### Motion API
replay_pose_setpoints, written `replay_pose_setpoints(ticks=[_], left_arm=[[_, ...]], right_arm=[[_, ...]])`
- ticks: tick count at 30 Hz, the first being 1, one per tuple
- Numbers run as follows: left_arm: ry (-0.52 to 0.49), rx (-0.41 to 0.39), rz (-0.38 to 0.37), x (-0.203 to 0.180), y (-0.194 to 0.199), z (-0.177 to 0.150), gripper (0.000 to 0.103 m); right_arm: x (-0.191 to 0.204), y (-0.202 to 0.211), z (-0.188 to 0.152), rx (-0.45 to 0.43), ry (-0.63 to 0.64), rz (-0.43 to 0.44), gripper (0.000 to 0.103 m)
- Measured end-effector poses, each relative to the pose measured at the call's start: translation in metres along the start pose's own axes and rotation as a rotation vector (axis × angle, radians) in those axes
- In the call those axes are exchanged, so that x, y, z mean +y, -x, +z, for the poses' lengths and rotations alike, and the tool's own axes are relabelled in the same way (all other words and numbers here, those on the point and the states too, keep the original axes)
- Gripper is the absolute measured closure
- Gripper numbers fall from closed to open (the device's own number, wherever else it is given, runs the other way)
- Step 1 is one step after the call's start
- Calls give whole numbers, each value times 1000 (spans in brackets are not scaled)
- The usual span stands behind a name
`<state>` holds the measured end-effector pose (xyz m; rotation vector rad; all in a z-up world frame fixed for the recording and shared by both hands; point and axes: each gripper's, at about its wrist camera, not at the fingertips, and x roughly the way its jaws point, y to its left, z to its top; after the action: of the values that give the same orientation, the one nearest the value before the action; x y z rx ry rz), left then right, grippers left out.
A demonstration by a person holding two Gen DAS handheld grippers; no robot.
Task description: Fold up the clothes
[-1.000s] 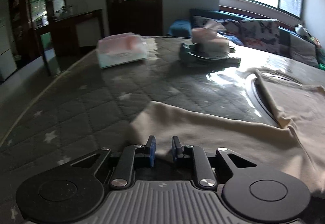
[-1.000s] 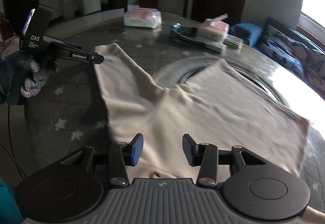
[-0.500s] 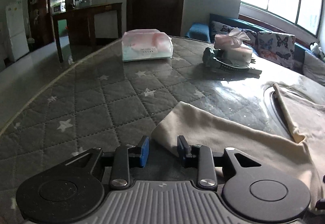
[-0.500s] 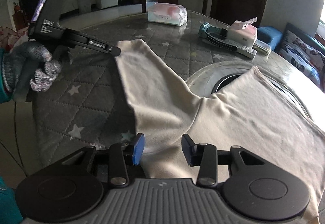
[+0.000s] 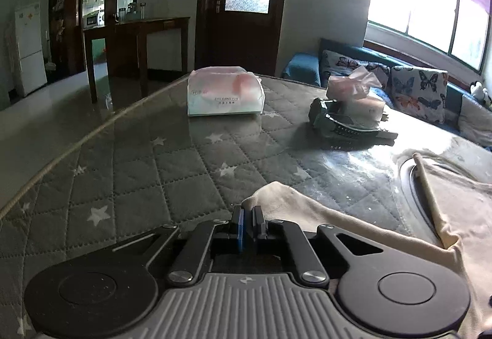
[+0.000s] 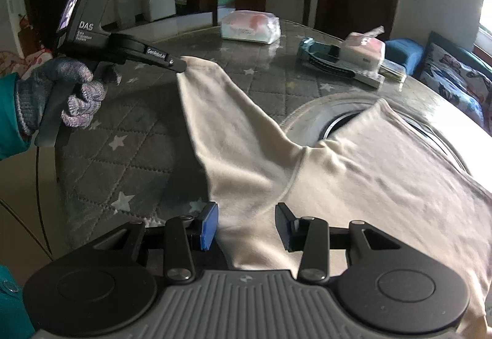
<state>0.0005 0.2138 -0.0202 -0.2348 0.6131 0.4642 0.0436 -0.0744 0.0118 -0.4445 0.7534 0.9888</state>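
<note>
A cream long-sleeved garment (image 6: 353,179) lies spread on the grey quilted table (image 6: 129,130). One sleeve (image 6: 221,111) stretches out to the left. My left gripper (image 5: 247,213), held by a gloved hand (image 6: 61,87), is shut on the sleeve's cuff (image 5: 270,191); in the right wrist view its tip (image 6: 181,65) pinches that cuff just above the table. My right gripper (image 6: 246,225) is open low over the garment near the armpit. The cloth passes under and between its blue-padded fingers (image 6: 209,225), and neither pad presses on it.
A wrapped tissue pack (image 5: 226,94) and a tissue box on a dark green holder (image 5: 347,120) stand at the far side of the table. A round glass turntable (image 6: 326,114) lies partly under the garment. The table's curved edge (image 5: 61,160) is on the left. A sofa (image 5: 415,87) stands behind.
The left jaws, open around the sleeve end before, have closed on the cuff. The right gripper has shifted slightly over the garment, still open.
</note>
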Motion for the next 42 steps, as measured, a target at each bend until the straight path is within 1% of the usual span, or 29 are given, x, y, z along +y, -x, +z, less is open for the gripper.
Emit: replay_pose_setpoints(ticks=[3,6,9,13,16,22,27,31,33,34,36,37,39,40,41,42], left_arm=[[16,19,2,-1,-3,1,97],[9,-10,-13,-6,6,6,97],[3,-54,-48,-15,21,17,97],[-28,-119,-134,-37,50,31,97],[-68,-162,-211,-60,72,38,97],[-170,-203,-381,-122,105,41,97],[-266,-183,-505,-177,114,28,97],[-322,-140,-578,-214,108,13,97],[-356,-105,-607,-230,100,2,97],[-372,-88,-618,-238,96,-4,97],[-401,-55,-613,-252,88,-17,96],[-421,-32,-626,-259,82,-24,93],[-435,0,-630,-263,78,-34,93],[-443,15,-650,-263,77,-38,92],[-447,22,-658,-261,77,-40,85],[-451,28,-665,-259,77,-42,82]], right_arm=[[-6,1,-3,6,-26,-15,62],[-9,2,-7,10,-38,-17,62],[-7,-2,-9,15,-36,-9,63],[-6,-4,-10,13,-31,-9,63],[-14,7,-10,-9,-58,-16,63],[-39,36,-18,-49,-114,-91,63],[-67,60,-37,-64,-190,-174,63],[-88,79,-54,-72,-253,-239,63],[-96,87,-63,-75,-282,-264,63],[-99,90,-67,-75,-294,-272,63],[-105,94,-74,-74,-319,-286,63],[-108,96,-78,-73,-332,-294,63],[-112,98,-84,-69,-356,-298,63],[-114,98,-86,-68,-365,-297,63],[-114,98,-87,-67,-372,-294,63],[-115,99,-88,-66,-378,-290,63]])
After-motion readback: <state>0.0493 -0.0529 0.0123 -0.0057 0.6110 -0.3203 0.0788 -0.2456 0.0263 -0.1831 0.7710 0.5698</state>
